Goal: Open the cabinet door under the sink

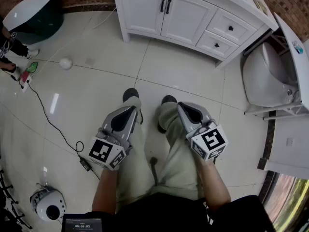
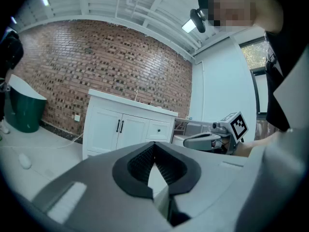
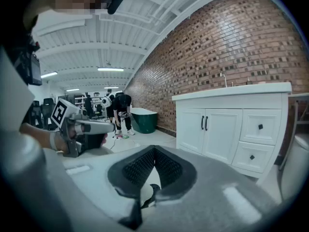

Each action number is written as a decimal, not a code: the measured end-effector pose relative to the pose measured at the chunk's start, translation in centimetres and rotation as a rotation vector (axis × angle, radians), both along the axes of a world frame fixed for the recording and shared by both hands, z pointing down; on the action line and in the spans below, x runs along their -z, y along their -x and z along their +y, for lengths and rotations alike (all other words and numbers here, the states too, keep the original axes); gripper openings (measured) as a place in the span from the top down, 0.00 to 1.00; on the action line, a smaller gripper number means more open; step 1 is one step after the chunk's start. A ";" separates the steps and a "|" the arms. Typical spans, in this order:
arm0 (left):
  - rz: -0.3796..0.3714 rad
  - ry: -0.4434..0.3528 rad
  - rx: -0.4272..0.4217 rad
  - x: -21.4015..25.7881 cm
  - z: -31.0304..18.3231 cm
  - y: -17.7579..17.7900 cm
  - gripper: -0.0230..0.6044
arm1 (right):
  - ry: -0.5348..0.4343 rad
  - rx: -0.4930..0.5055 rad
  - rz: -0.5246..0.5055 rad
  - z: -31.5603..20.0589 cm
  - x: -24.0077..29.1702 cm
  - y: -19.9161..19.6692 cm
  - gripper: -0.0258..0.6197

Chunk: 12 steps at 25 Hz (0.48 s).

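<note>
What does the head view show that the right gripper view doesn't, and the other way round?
Head view only: a white ball and a white domed device on the floor. Right gripper view only: the faucet on the counter and the ceiling lights. Both: the white cabinet's two closed doors with black handles, and the green tub.

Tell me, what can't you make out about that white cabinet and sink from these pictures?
- Inside of the cabinet: hidden in every view by its shut doors.
- Sink basin: cut off by the head view's top edge; in both gripper views the countertop hides it.
- Faucet: too small in the gripper views to tell its shape.
</note>
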State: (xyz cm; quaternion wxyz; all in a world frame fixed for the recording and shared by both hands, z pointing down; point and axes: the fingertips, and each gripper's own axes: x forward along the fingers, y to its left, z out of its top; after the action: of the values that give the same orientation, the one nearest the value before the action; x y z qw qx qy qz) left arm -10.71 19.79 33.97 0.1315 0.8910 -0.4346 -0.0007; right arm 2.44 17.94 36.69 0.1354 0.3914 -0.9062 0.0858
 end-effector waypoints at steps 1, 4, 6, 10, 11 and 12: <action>0.002 -0.006 -0.002 0.1 -0.2 0.1 0.94 | -0.010 -0.005 0.008 -0.2 -0.1 -0.2 0.97; -0.005 -0.017 -0.006 -0.1 -1.0 0.0 0.94 | -0.036 -0.019 0.013 -1.0 0.0 -0.7 0.97; -0.022 -0.008 -0.007 -0.4 -1.8 -0.4 0.94 | -0.050 -0.020 0.027 -1.6 -0.1 -0.6 0.97; -0.043 0.004 -0.015 -0.3 -3.9 -1.4 0.94 | -0.049 0.013 0.115 -3.4 -2.4 0.8 0.97; -0.039 0.001 -0.019 -0.2 -4.5 -1.7 0.94 | -0.048 0.019 0.145 -4.0 -3.2 1.0 0.97; -0.033 -0.001 -0.023 0.0 -5.1 -2.1 0.94 | -0.050 0.021 0.178 -4.7 -3.9 1.2 0.97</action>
State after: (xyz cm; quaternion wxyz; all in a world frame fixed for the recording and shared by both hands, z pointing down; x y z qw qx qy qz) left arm -8.65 14.70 33.97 0.1239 0.8959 -0.4264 0.0153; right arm 1.20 13.23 40.56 0.2063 0.3911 -0.8965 0.0267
